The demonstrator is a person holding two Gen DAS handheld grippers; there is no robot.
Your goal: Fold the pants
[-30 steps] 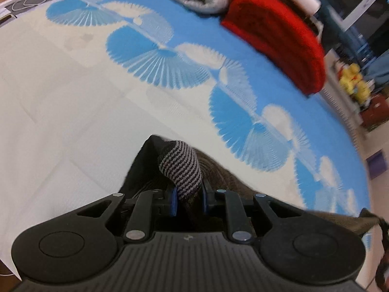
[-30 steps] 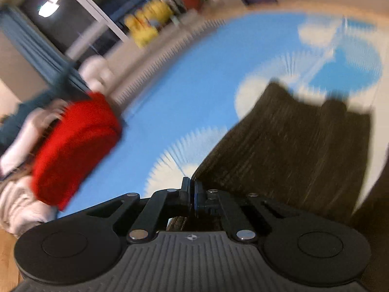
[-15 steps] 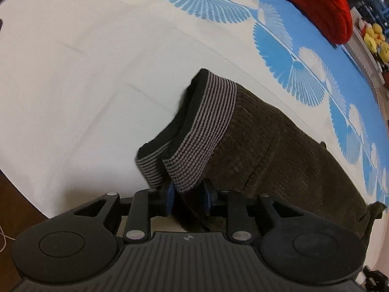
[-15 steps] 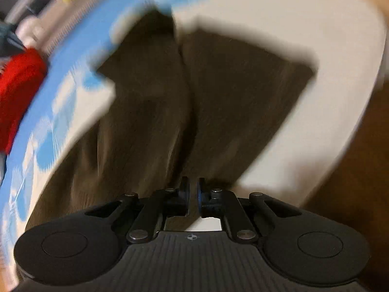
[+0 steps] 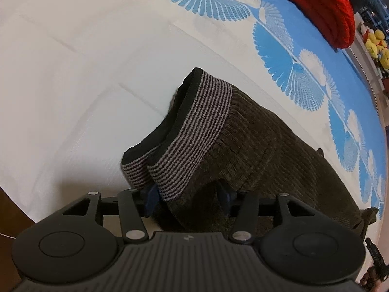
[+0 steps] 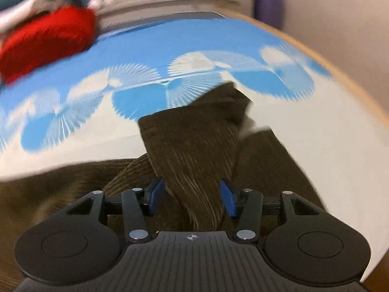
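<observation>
My left gripper [image 5: 188, 198] stood with its fingers spread, the striped waistband [image 5: 192, 131] of the brown corduroy pants [image 5: 262, 146] lying loose between them at lower centre. My right gripper [image 6: 192, 197] was spread too, a pant leg [image 6: 194, 146] running up the frame between its blue pads [image 6: 227, 198]. The pants lay on the white and blue patterned cover [image 5: 85, 73]; a red knit [image 5: 323, 7] sat upper right.

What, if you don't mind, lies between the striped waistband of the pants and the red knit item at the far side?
In the left wrist view, only bedspread separates the striped waistband from the red knit item: a plain white stretch, then blue-and-white fan print.
</observation>
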